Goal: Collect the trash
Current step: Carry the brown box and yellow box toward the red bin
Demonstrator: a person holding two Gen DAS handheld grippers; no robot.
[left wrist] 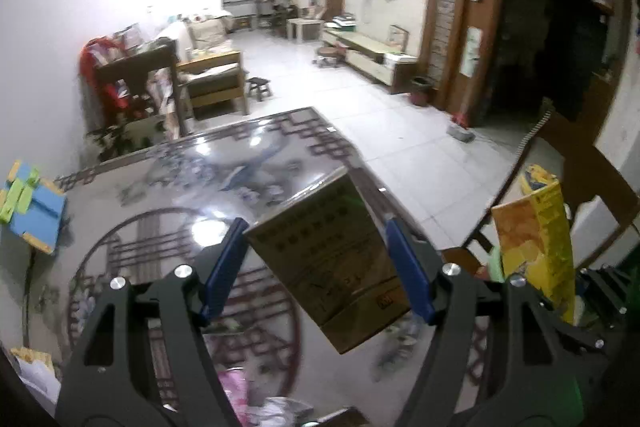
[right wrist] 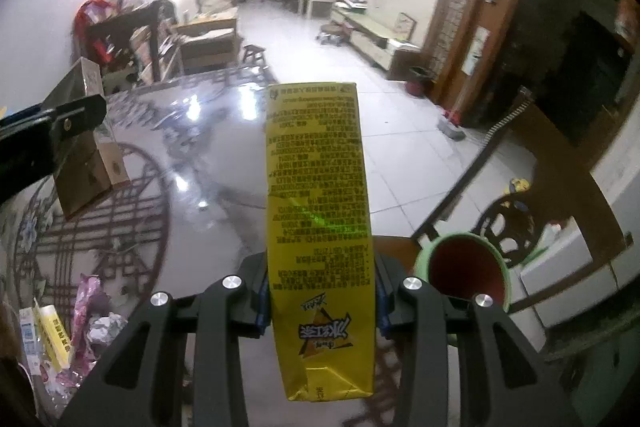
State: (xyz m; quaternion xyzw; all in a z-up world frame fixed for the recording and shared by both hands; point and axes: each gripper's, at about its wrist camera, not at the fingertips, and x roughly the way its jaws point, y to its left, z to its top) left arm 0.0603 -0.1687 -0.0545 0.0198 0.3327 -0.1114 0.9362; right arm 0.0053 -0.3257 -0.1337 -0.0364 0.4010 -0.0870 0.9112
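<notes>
My left gripper [left wrist: 316, 233] is shut on a tan cardboard box [left wrist: 330, 263], its blue pads [left wrist: 224, 267] pressing both sides, and the box hangs tilted above the patterned glass table [left wrist: 168, 187]. My right gripper [right wrist: 322, 291] is shut on a tall yellow drink carton [right wrist: 320, 211], held upright with its print upside down. In the left wrist view that yellow carton [left wrist: 536, 243] shows at the right. In the right wrist view the box [right wrist: 86, 143] and the left gripper's finger [right wrist: 52, 135] show at the left. More trash [right wrist: 92, 323], pink wrappers and crumpled paper, lies on the table at the lower left.
A green-rimmed bin with a red inside [right wrist: 464, 271] stands by the table's right edge, near a dark wooden chair [right wrist: 516, 223]. A blue and green item [left wrist: 28, 203] sits at the table's left edge. A shelf, a sofa and tiled floor lie beyond the table.
</notes>
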